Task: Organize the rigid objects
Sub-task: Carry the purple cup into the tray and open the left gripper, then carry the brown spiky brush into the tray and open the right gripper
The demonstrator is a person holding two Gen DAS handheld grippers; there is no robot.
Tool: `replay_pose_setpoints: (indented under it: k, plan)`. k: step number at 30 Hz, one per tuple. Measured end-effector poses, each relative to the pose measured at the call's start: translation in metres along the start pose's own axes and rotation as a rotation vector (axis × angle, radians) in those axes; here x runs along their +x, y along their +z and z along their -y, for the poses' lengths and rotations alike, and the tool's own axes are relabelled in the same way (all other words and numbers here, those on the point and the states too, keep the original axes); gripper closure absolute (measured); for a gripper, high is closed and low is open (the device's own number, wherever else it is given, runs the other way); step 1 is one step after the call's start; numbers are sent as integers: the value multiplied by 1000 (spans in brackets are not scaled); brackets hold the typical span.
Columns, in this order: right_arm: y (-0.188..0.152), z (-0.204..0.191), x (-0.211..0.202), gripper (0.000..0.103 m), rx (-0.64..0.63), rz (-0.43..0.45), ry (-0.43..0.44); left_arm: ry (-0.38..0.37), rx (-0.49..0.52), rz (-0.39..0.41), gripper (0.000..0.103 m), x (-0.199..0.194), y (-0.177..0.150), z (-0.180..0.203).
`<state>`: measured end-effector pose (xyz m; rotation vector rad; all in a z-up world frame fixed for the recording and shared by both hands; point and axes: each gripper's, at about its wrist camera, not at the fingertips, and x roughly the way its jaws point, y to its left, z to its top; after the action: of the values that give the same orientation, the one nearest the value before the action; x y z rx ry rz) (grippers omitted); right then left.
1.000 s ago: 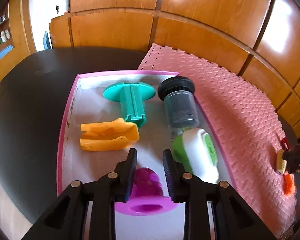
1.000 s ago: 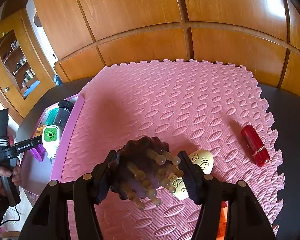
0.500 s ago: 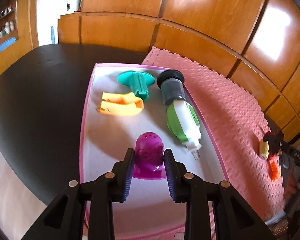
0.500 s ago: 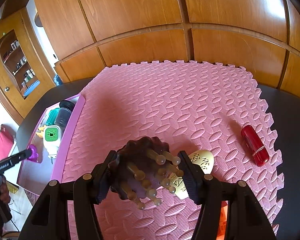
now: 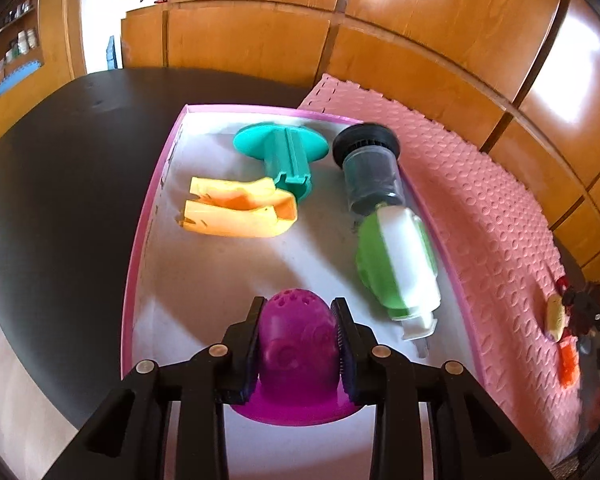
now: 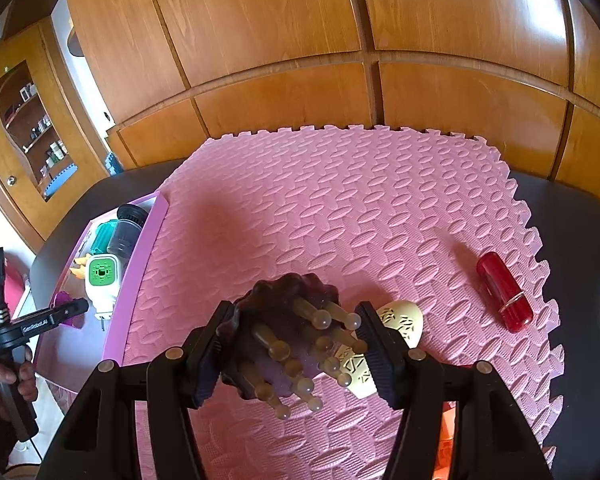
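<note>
My left gripper (image 5: pixel 298 312) is shut on a purple perforated dome piece (image 5: pixel 296 344) over the near part of the pink-rimmed tray (image 5: pixel 140 232). The tray holds a teal flanged piece (image 5: pixel 284 152), an orange scoop (image 5: pixel 236 208), a dark cylinder (image 5: pixel 370 168) and a green-and-white plug device (image 5: pixel 400 264). My right gripper (image 6: pixel 296 320) is shut on a dark brush with amber pegs (image 6: pixel 288 344), held above the pink foam mat (image 6: pixel 340 208). A cream oval piece (image 6: pixel 400 324) and a red cylinder (image 6: pixel 502 292) lie on the mat.
The tray and mat sit on a dark table (image 5: pixel 60 168) with wooden panels behind. An orange item (image 5: pixel 568 364) lies at the mat's near right edge. The tray shows at the left of the right wrist view (image 6: pixel 140 264), with the left gripper beside it.
My left gripper has pulled back from deep in the tray toward its near end, with the purple piece between its fingers throughout. The right gripper has stayed still with the brush.
</note>
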<state>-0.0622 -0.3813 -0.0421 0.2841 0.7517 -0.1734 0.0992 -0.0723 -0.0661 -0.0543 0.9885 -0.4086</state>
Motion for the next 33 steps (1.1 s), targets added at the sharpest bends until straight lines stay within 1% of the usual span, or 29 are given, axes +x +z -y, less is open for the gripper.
replay_pose_setpoints:
  k: [2, 4, 5, 6, 10, 11, 13, 15, 18, 21, 25, 28, 33]
  plan:
    - [0, 0, 0, 41, 1, 0, 2, 1, 15, 24, 70, -8, -2, 2]
    - [0, 1, 1, 41, 0, -2, 3, -4, 30, 47, 62, -20, -3, 3]
    - [0, 0, 1, 41, -1, -3, 2, 0, 39, 69, 53, -27, -5, 3]
    - [0, 0, 1, 41, -1, -3, 3, 6, 48, 92, 50, -35, -6, 3]
    - [0, 1, 1, 41, 1, -3, 5, 3, 85, 134, 51, -62, -13, -1]
    - [0, 1, 1, 41, 2, -5, 5, -3, 101, 131, 51, -68, -17, -1]
    - [0, 1, 2, 41, 5, -8, 6, -20, 125, 116, 60, -74, -25, -2]
    - [0, 1, 3, 41, 6, -11, 7, -48, 155, 82, 68, -76, -34, 2]
    - [-1, 0, 4, 41, 2, -16, 3, -69, 194, 39, 76, -74, -48, 11]
    - [-2, 0, 5, 41, 4, -19, 1, -75, 214, -1, 77, -62, -53, 21]
    - [-2, 1, 4, 41, 8, -16, -1, -82, 203, -26, 77, -49, -55, 29]
    - [-1, 1, 3, 41, 7, -12, -4, -122, 206, -23, 77, -40, -50, 38]
    - [-2, 0, 3, 41, -2, -8, -11, -193, 222, -47, 76, -28, -48, 58]
